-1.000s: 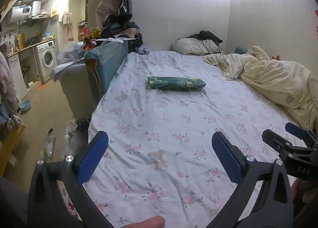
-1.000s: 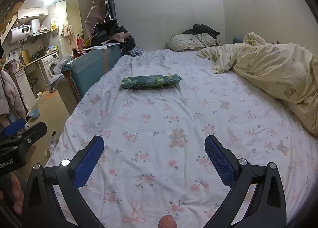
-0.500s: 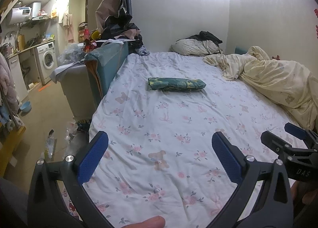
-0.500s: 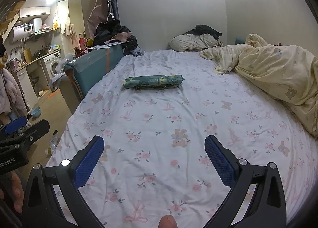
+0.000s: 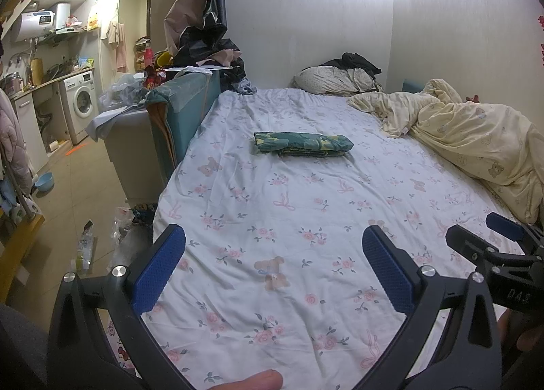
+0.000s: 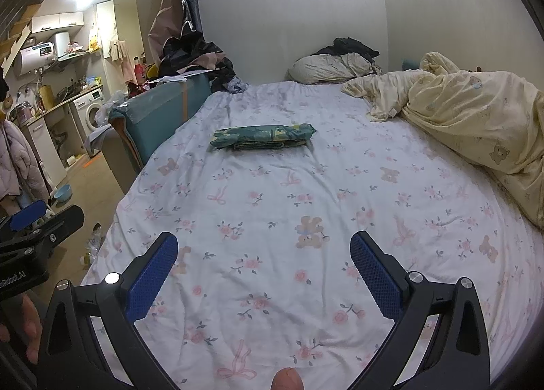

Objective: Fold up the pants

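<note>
Left wrist: both claws [image 5: 273,271] [image 6: 263,271] gape above floral bed [image 5: 306,220], folded pants [image 5: 302,144] beyond.

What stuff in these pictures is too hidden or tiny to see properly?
- Green folded pants: both views show only the top and near edge; the inner folds and underside are hidden against the bed sheet.
- Right gripper: in the left wrist view, cut off by the frame edge.
- Water heater display: too small to read.
- Under the yellow quilt: covered.

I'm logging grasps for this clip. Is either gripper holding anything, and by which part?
Nothing is held. The left gripper and right gripper are open over the bed; the folded pants lie untouched.
</note>
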